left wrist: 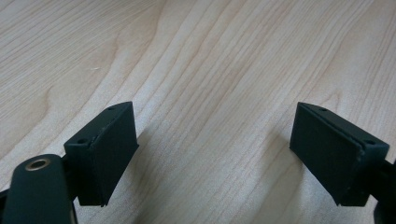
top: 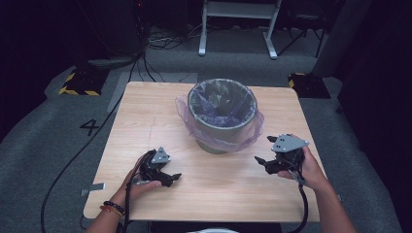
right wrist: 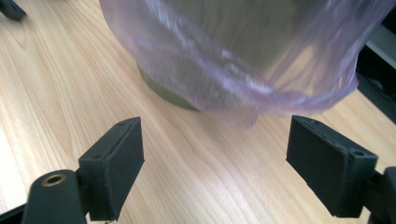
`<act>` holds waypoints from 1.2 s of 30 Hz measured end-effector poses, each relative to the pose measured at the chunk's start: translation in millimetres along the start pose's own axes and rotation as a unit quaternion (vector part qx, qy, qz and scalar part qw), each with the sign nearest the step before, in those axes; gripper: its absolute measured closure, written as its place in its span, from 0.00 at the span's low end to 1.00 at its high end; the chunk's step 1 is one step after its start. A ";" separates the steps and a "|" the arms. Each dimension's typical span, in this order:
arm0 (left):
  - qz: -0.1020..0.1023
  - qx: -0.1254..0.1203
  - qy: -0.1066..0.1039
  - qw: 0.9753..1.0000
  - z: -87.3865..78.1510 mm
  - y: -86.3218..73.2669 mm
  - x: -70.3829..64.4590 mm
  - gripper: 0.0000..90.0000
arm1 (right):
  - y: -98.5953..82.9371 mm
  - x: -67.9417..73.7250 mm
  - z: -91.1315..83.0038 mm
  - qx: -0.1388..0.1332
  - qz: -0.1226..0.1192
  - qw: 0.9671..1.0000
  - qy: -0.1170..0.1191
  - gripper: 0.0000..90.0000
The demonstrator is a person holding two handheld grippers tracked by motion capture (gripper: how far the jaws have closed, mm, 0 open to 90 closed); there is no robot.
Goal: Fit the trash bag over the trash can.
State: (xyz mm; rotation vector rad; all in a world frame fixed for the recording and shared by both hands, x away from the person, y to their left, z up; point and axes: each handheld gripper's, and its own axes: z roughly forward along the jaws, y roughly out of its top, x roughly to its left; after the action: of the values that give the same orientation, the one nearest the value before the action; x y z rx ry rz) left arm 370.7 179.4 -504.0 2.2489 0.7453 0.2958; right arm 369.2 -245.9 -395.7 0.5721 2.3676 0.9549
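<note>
Bin (top: 221, 121), grey-green and round, stands on the far half of the wooden table (top: 145, 121), roughly on its centre line. A translucent purple liner bag (top: 194, 128) is fitted inside it, and the bag's loose edge is folded out over the rim and hangs down around the outer wall. In the right gripper view I see the bag's hem (right wrist: 243, 93) drooping close to the tabletop, with the bin's base (right wrist: 163, 91) resting on the wood beneath it.

I hold the left gripper (top: 170, 178) low over the near left part of the table, well apart from the bin. Its jaws stand wide apart with nothing between them; the left gripper view shows bare wood grain (left wrist: 210, 93) in the gap. I hold the right gripper (top: 265, 151) near the bin's right side, pointing toward it but not touching bag or bin. Its jaws are likewise spread wide and carry nothing; in its own view the bag hangs just ahead of the gap.

Readable marking: a dark figure "4" (top: 90, 127) is on the grey floor to the left of the table. I find no label or brand on the bin, the bag or the grippers. Yellow-and-black striped blocks (top: 77, 85) sit on the floor beyond the table's far left corner.
</note>
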 end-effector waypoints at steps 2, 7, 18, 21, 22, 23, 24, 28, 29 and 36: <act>0.000 0.000 0.000 1.000 0.0 0.0 0.0 0.16 | -5.3 0.4 2.9 0.008 0.003 1.000 -0.003 0.21; 0.001 0.000 -0.001 1.000 0.1 0.1 0.2 0.16 | -21.9 3.1 11.6 0.030 0.008 1.000 -0.008 0.21; 0.004 0.001 -0.004 1.000 0.7 0.7 0.6 0.16 | -76.9 6.9 26.3 0.066 0.065 0.996 -0.003 0.22; 0.005 0.001 -0.004 1.000 0.7 0.7 0.6 0.16 | -88.9 7.5 28.5 0.075 0.078 0.994 0.000 0.22; 0.004 0.001 -0.004 1.000 0.6 0.7 0.5 0.16 | -92.6 7.6 29.1 0.076 0.082 0.994 0.002 0.22; 0.004 0.001 -0.004 1.000 0.6 0.7 0.5 0.16 | -96.8 7.8 29.9 0.077 0.089 0.993 0.004 0.22; 0.005 0.001 -0.004 1.000 0.6 0.7 0.6 0.16 | -99.8 8.0 30.3 0.080 0.093 0.992 0.005 0.22; 0.004 0.001 -0.004 1.000 0.6 0.7 0.5 0.16 | -110.0 5.7 27.9 0.062 0.126 0.990 0.014 0.22; 0.004 0.001 -0.004 1.000 0.6 0.7 0.5 0.16 | -114.0 4.6 27.3 0.055 0.138 0.989 0.015 0.20; 0.005 0.000 -0.005 1.000 0.7 0.6 0.4 0.16 | -126.8 -0.2 26.2 0.036 0.189 0.981 0.012 0.16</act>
State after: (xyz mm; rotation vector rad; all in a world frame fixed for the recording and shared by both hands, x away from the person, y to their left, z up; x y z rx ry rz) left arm 371.6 178.9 -504.0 2.2537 0.7294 0.2895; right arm 361.6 -316.7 -503.8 1.0735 2.3668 1.0405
